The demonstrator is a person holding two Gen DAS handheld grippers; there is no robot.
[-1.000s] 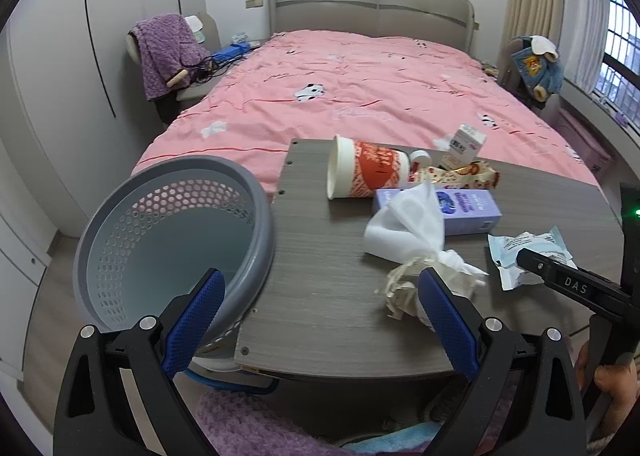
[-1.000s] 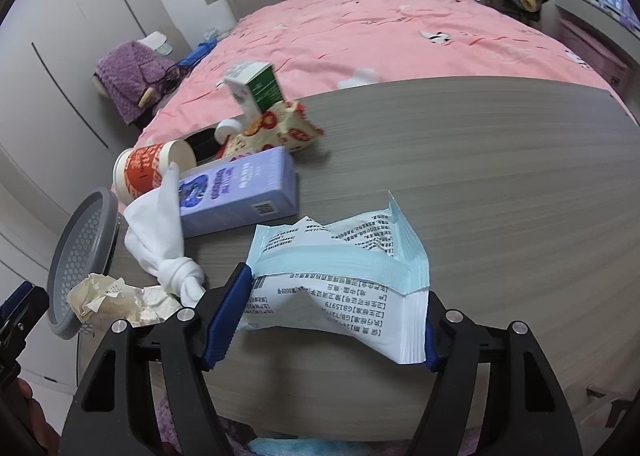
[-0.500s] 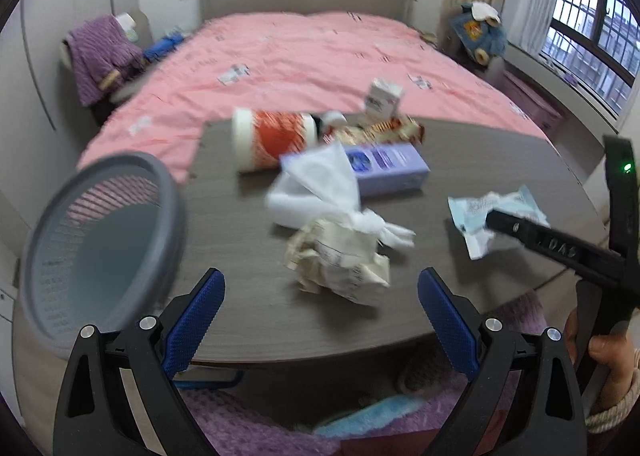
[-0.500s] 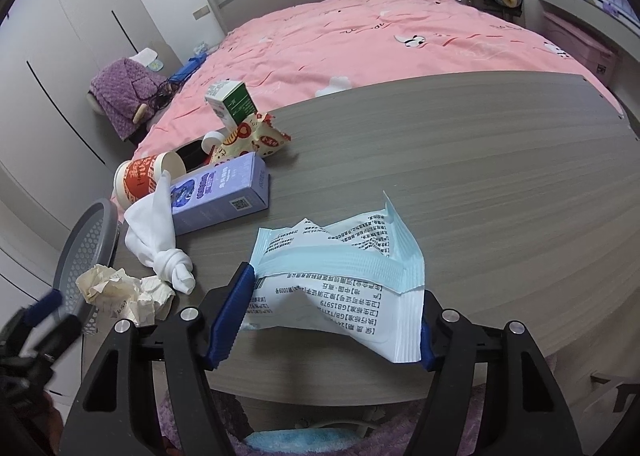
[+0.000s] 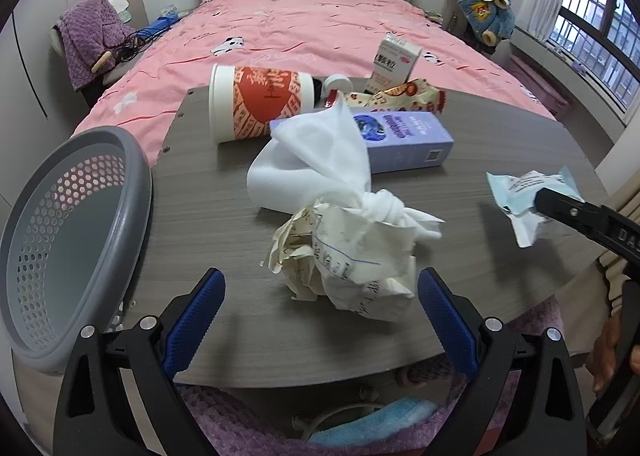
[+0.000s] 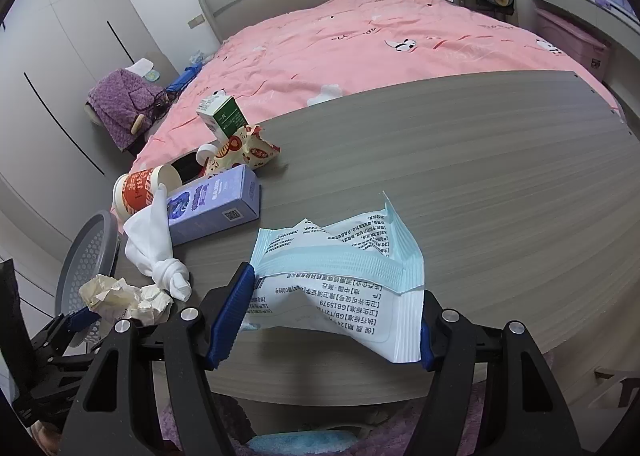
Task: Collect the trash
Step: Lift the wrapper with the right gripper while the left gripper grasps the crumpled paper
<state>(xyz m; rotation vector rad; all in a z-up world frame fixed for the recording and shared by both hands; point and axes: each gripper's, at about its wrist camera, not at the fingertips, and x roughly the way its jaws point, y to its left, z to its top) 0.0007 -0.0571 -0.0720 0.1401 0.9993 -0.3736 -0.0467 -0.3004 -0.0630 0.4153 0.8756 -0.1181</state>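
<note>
The right gripper (image 6: 335, 320) has its jaws clamped on a pale blue wrapper (image 6: 340, 276), one blue pad at each side edge, and the wrapper sags slightly between them over the near part of the desk (image 6: 480, 176). The left gripper (image 5: 320, 320) has its jaws wide apart and empty, with a crumpled paper ball (image 5: 344, 256) just ahead of them on the desk.

To do this step well, the left jaws should probably straddle the ball's bulk and close gently, without catching the knotted white cloth (image 5: 320, 164) touching it behind. The ball is cream, creased and handwritten, so it will likely squash.

Farther out lie a purple box (image 5: 404, 136), a tipped red-and-white cup (image 5: 256, 108) and a grey basket (image 5: 60, 232) at the desk's left edge.
</note>
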